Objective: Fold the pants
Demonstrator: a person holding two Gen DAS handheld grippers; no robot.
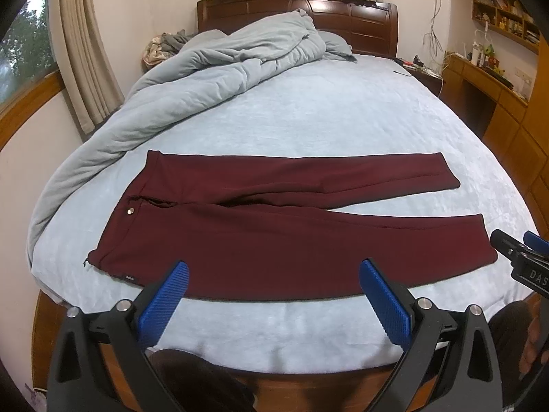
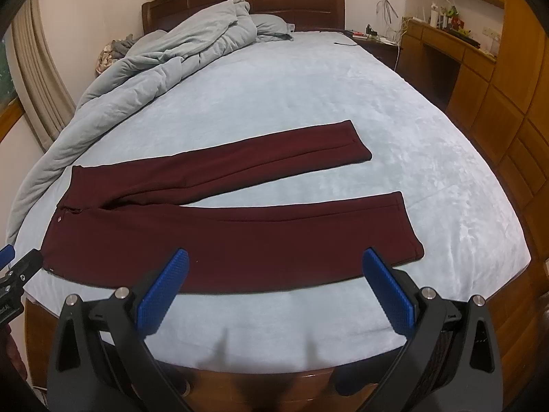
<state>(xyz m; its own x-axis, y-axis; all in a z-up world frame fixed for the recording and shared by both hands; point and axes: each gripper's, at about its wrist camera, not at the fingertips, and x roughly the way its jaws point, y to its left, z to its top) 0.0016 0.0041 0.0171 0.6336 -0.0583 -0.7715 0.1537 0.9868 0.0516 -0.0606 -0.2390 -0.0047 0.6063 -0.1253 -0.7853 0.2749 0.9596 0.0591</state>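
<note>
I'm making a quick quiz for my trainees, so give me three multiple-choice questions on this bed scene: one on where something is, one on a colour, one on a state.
1. Where does the waistband of the pants lie?
A. toward the left
B. toward the right
C. under the duvet

2. What colour are the pants?
A. navy
B. maroon
C. grey

3. How do the left tool and right tool stand?
A. both shut on cloth
B. one open, one shut
C. both open, empty

Key: 1 A, the button sits at the left end, cuffs right. 2 B, dark red against the pale blue bed. 3 C, blue pads stand wide apart, nothing between.
</note>
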